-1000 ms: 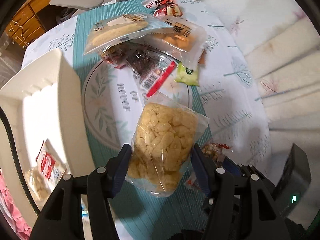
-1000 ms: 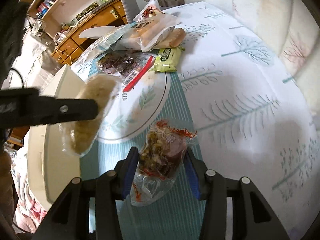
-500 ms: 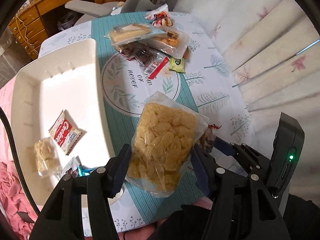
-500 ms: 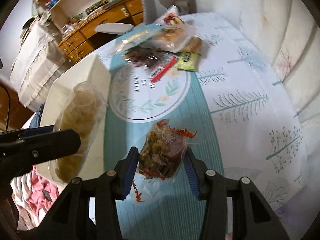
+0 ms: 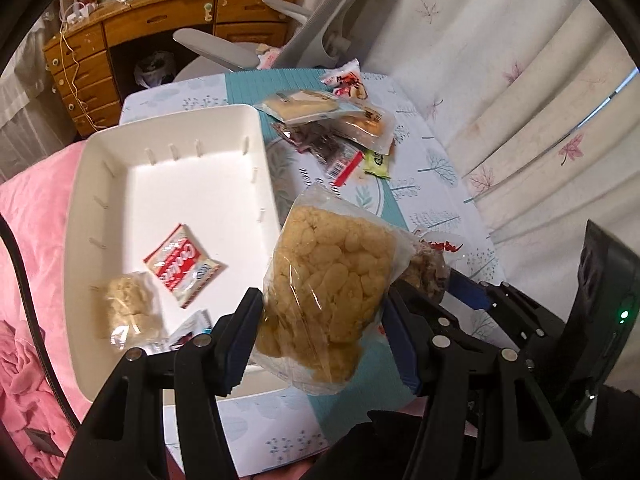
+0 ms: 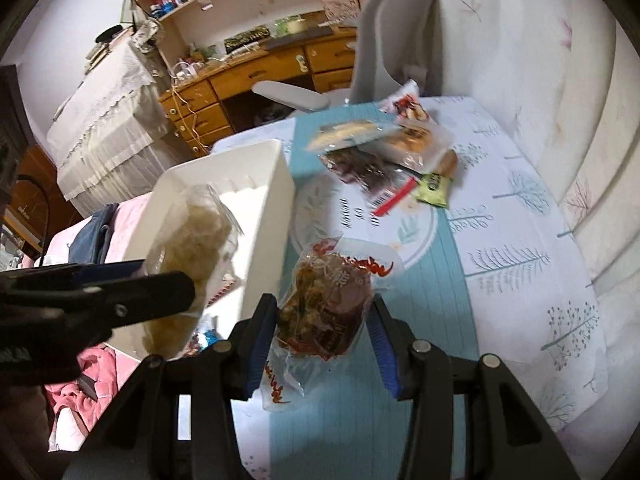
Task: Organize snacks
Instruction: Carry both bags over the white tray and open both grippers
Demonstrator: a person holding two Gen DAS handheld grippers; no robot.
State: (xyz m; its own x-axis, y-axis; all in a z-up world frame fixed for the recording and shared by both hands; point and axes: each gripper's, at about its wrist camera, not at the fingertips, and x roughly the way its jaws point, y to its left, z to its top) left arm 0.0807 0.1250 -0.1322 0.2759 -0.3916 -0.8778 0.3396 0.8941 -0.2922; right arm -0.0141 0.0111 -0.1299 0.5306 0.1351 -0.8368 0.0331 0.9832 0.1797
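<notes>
Above the counter (image 5: 432, 168), the left claw (image 5: 320, 334) pinches a puff bag (image 5: 332, 284); the right claw (image 6: 322, 342) pinches a mixed-snack bag (image 6: 324, 312). A white tray (image 5: 76, 216) lies left, holding three packets.

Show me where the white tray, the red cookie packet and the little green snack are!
white tray (image 5: 100, 184): left wrist view, on its far-left rim.
red cookie packet (image 5: 180, 266): left wrist view, middle of the wrapper.
green snack (image 6: 434, 188): right wrist view, middle of the wrapper.
</notes>
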